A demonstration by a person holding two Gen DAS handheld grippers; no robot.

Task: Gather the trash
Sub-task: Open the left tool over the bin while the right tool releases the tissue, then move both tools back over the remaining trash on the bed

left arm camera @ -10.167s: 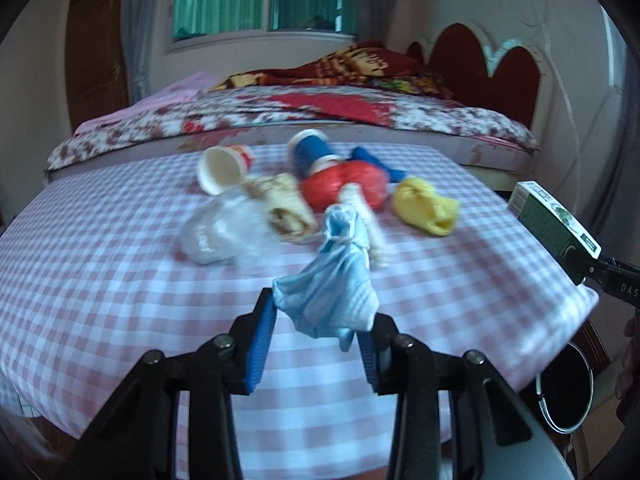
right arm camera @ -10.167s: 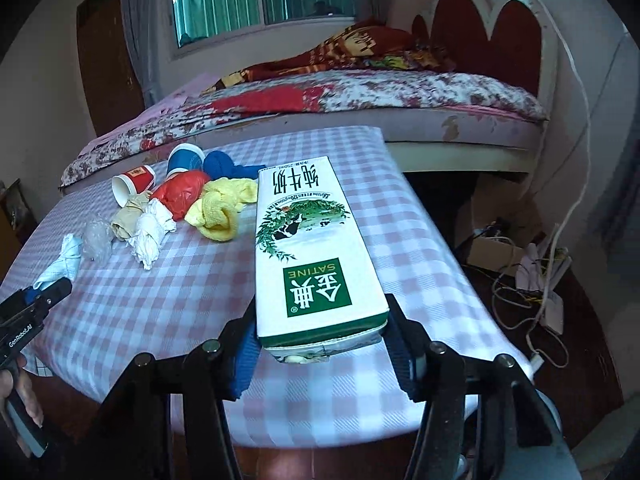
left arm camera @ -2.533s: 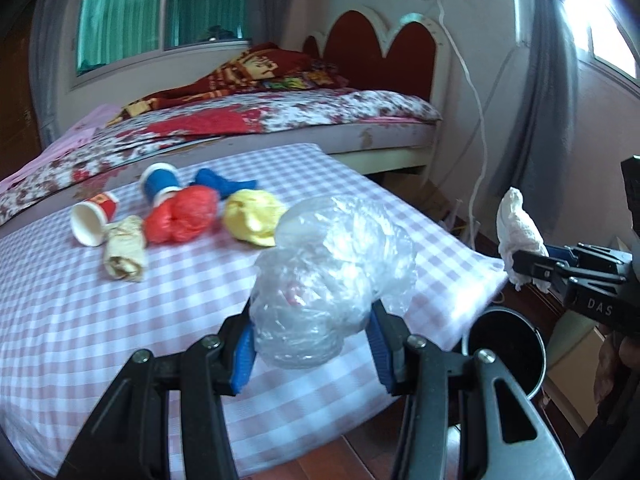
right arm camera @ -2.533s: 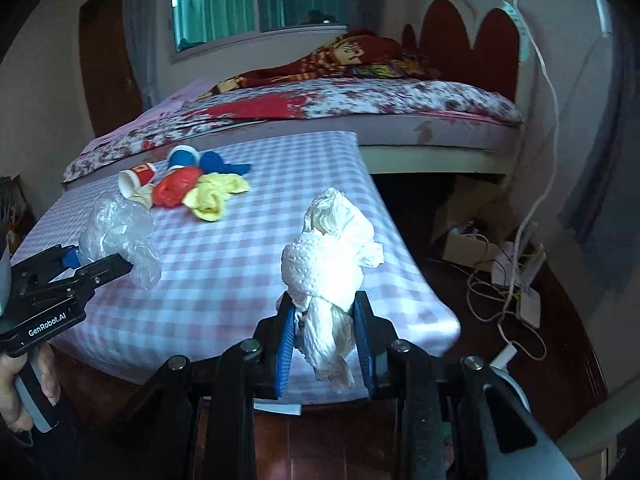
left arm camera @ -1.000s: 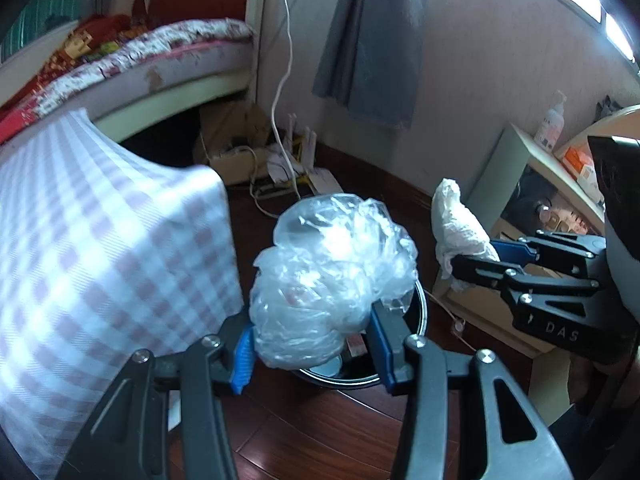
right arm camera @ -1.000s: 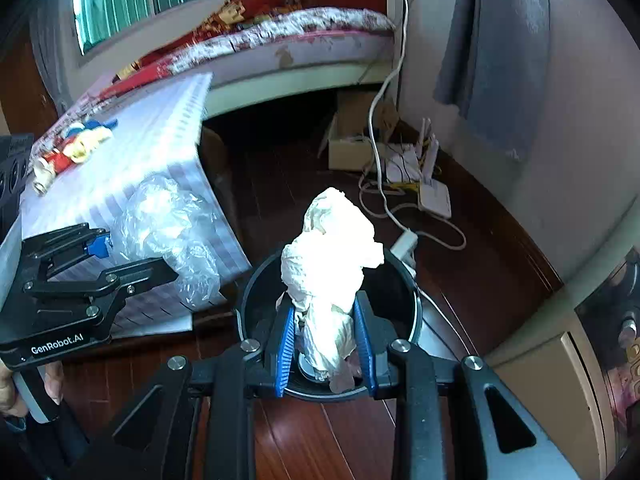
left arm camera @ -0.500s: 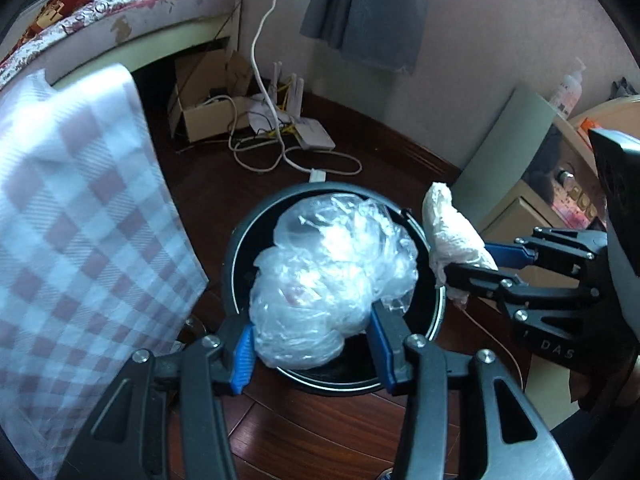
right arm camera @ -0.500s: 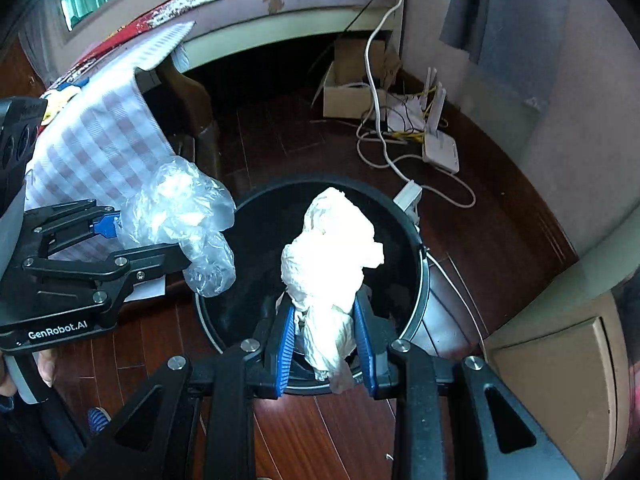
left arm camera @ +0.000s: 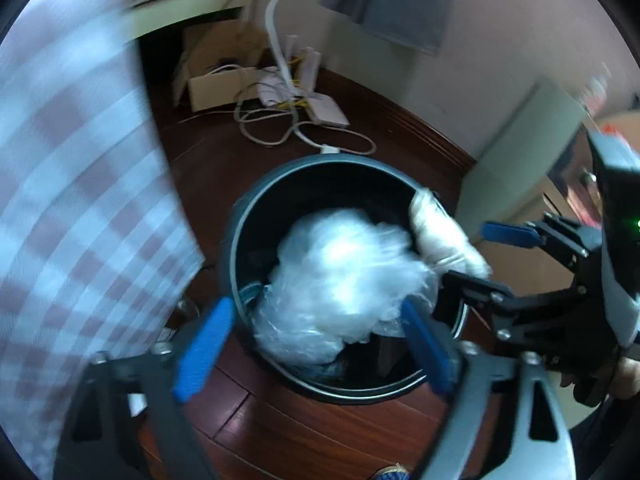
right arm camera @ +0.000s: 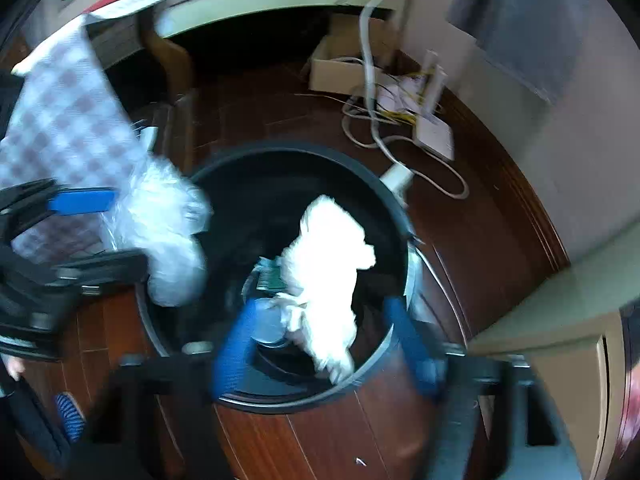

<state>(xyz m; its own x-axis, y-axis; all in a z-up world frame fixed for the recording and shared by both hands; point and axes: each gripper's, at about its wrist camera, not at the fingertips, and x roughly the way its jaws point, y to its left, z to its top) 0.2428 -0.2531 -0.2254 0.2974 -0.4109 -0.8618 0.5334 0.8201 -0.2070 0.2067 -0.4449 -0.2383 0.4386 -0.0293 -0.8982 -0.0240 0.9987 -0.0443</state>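
1. The black trash bin [left arm camera: 256, 216] stands on the dark wood floor [right arm camera: 472, 216], directly below and ahead of both grippers.
2. The checked tablecloth [left arm camera: 72, 184] hangs to the left of the left gripper [left arm camera: 316, 340].
3. The clear plastic wad [left arm camera: 340, 280] sits over the bin mouth between the left gripper's widely spread blue pads [left arm camera: 200, 348], with a gap on each side.
4. The white tissue wad [right arm camera: 328, 268] is loose above the bin between the right gripper [right arm camera: 324, 344]'s spread pads.
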